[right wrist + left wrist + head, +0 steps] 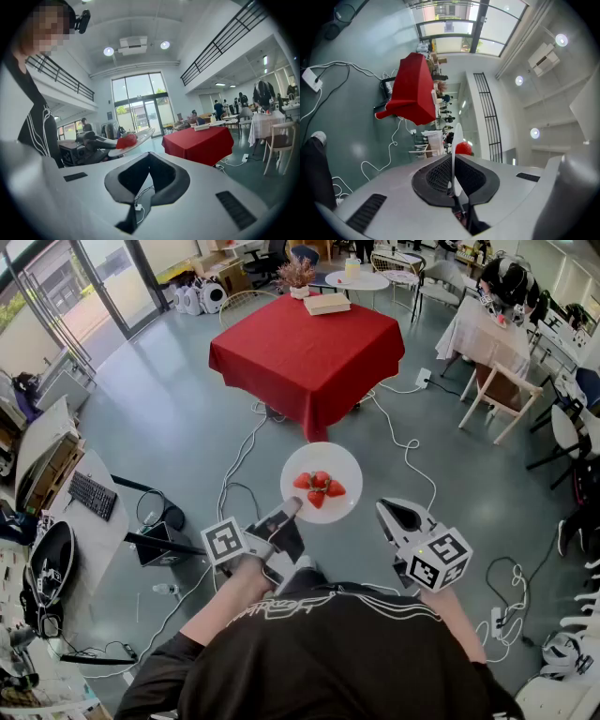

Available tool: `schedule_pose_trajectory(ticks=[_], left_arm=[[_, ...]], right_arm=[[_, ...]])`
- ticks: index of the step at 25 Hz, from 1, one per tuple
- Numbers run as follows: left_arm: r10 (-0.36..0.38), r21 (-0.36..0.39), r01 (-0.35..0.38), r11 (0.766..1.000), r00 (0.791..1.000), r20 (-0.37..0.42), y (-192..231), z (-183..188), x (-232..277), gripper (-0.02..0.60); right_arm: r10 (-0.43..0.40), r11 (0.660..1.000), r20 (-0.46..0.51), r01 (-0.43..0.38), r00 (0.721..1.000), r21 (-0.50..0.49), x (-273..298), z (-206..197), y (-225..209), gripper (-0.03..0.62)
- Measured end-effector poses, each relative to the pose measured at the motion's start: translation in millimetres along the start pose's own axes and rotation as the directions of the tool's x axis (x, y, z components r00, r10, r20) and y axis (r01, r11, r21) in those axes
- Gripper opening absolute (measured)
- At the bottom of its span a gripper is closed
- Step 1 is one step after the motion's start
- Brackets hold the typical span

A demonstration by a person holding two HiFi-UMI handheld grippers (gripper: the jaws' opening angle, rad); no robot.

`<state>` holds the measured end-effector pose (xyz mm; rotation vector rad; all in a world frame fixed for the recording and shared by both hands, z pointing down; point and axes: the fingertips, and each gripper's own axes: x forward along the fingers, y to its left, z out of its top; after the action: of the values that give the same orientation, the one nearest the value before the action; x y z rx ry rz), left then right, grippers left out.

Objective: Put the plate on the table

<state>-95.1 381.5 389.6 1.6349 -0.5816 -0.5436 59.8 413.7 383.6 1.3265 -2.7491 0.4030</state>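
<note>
Plate [343, 463] rim clamped in left hand-held gripper [289, 510] — juts forward, strawberries [319, 487] on it.

You hold the plate [322, 465] of strawberries [319, 487] by its rim in your left gripper [290, 508], just short of the red table [307, 357].

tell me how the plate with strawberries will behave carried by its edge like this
The plate looks stiff and probably breakable, so it should keep its shape. Pinched only at one edge by the left gripper, it may pivot or slip if jolted. The strawberries lie loose and could roll off if it tilts.
</note>
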Motion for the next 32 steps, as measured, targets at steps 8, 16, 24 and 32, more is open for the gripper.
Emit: schedule_pose_trajectory(ticks=[8, 16, 24, 32], left_arm=[[-0.001, -0.019, 0.002, 1.0, 1.0, 0.002, -1.1, -6.0, 0.8, 0.014], [-0.003, -0.021, 0.003, 1.0, 1.0, 0.001, -2.5, -8.4, 0.2, 0.014], [-0.005, -0.03, 0.005, 1.0, 1.0, -0.002, -3.3, -7.9, 1.4, 0.014], [-0.008, -0.04, 0.008, 0.999, 1.0, -0.004, 3.8, -6.1, 9.9, 0.014]], right_arm=[[0.017, 0.999, 0.006, -0.017, 1.0, 0.03, -3.4, -0.3, -1.4, 0.008], [0.014, 0.999, -0.002, -0.014, 1.0, 0.033, -4.2, -2.6, 0.2, 0.007], [0.022, 0.999, 0.004, -0.022, 1.0, 0.036, -2.9, 1.4, 2.0, 0.008], [0.042, 0.998, -0.017, -0.041, 0.999, 0.037, 3.7, -2.8, -5.4, 0.008]])
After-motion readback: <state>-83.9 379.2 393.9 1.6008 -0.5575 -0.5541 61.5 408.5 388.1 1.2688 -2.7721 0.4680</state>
